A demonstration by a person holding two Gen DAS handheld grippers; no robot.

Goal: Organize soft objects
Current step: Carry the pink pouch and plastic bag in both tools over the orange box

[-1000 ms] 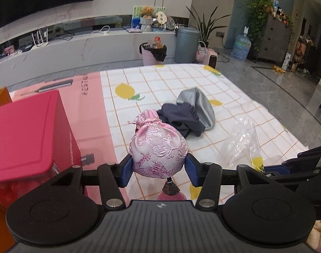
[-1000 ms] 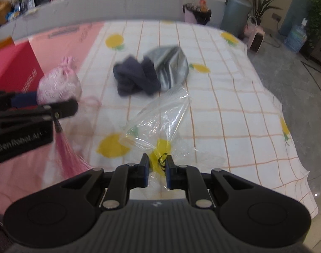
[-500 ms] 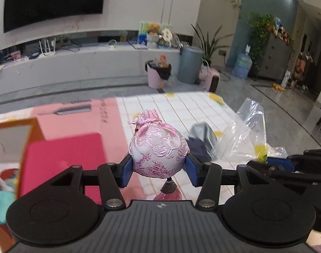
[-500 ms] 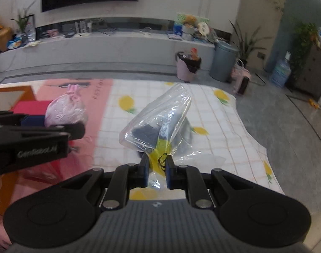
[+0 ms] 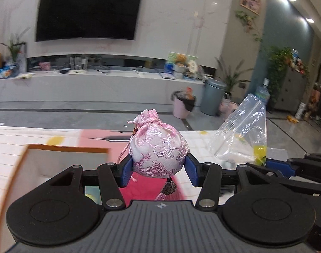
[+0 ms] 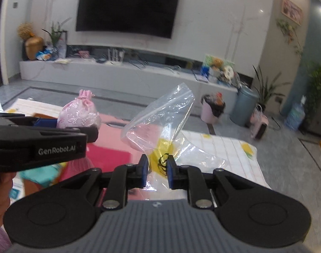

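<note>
While both grippers are lifted above the tabletop and point slightly downward toward the room, each one carries something. The left gripper (image 5: 158,169) holds a pink pouch (image 5: 158,147) between its blue pads (image 5: 126,171), with the jaws about half wide and pressing on both sides of the round body. This pouch is of shiny brocade cloth with a woven flower pattern, its neck is gathered by a pink cord, and a small metal bead with a pink tassel (image 5: 169,191) hangs under it. In the right wrist view the same gripper comes in from the left edge, and a little of the person's hand (image 6: 0,191) is seen behind it.

The right gripper (image 6: 157,168) has its jaws narrow, and they have just been opening a little; a clear plastic bag (image 6: 160,122) is between them, at the corner with a yellow print (whether the pads really press this thin film, I cannot tell). It is a thin, wrinkled, transparent bag that stands up in a loose triangle, with the zip strip near the top.

Below the grippers, near the left edge of the tabletop, is an open box (image 5: 63,164) with an orange rim, and a red flat lid (image 6: 109,154) lies beside it. A checked cloth with lemon prints (image 6: 223,154) covers the right part of the tabletop, up to its far edge.

Farther away are a pink bin (image 6: 212,110), a grey bin (image 6: 243,107) and a dark television (image 6: 126,8) on the white wall.
</note>
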